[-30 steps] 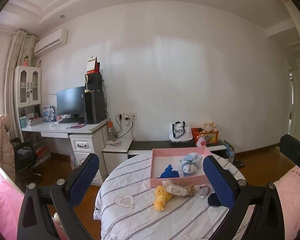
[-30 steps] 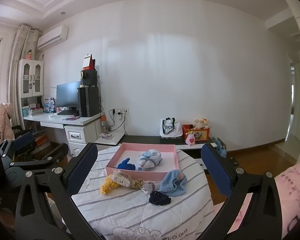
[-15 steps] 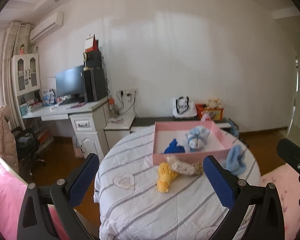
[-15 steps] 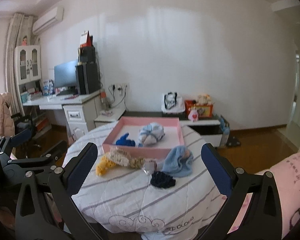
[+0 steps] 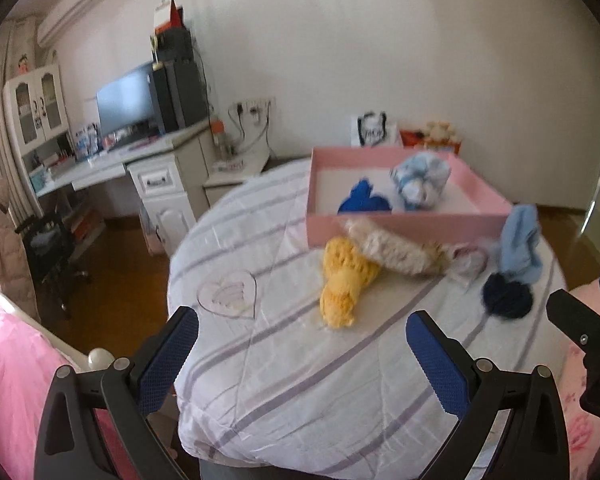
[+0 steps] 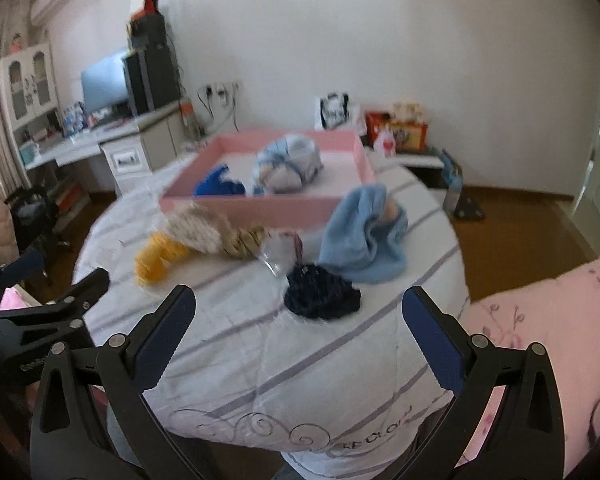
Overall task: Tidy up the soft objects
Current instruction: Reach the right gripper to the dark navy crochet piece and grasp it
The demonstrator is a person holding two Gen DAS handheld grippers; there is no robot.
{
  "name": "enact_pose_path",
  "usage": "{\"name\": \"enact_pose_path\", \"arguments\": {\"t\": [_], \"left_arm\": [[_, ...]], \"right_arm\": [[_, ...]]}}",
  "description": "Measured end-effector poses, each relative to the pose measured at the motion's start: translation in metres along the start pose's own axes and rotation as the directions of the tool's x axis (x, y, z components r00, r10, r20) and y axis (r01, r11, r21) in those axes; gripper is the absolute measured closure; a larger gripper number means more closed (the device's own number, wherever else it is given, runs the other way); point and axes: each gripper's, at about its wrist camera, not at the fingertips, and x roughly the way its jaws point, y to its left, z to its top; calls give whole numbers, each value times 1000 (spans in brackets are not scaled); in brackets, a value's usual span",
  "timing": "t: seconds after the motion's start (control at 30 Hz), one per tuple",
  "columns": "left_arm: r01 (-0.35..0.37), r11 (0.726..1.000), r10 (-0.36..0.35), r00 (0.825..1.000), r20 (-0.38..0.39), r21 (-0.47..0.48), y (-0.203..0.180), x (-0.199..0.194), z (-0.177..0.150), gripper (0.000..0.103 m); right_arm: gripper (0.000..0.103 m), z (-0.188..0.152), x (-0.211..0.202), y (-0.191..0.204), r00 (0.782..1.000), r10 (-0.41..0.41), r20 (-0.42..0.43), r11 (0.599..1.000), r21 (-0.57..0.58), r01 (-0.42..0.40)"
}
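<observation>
A pink tray sits at the far side of a round table with a striped white cover. Inside it lie a dark blue piece and a pale blue-and-white bundle. In front of the tray lie a yellow knit piece, a beige knit piece, a light blue cloth and a navy knit piece. My left gripper and right gripper hover open and empty over the table's near edge.
A white desk with a monitor and a cabinet stands at the left wall. Low shelf with a bag and toys sits behind the table. Pink bedding flanks the table. A dark chair stands left.
Both grippers have moved forward and tilted down toward the table; the tray and soft pieces now appear larger and closer. Both stay open and empty.
</observation>
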Motion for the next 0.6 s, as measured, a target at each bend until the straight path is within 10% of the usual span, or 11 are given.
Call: {"name": "enact_pose_path", "arguments": {"t": [0.47,0.6], "left_arm": [[35,998,-27,983,-181,43,-6,125,-1,0],[45,998,-35,977,-211,42,-9,150,-2,0]], "right_arm": [[31,-11,90,-18,979,2,-205,997,73,13],[66,-7,93,-21,982,-5,-186,996,84,21]]}}
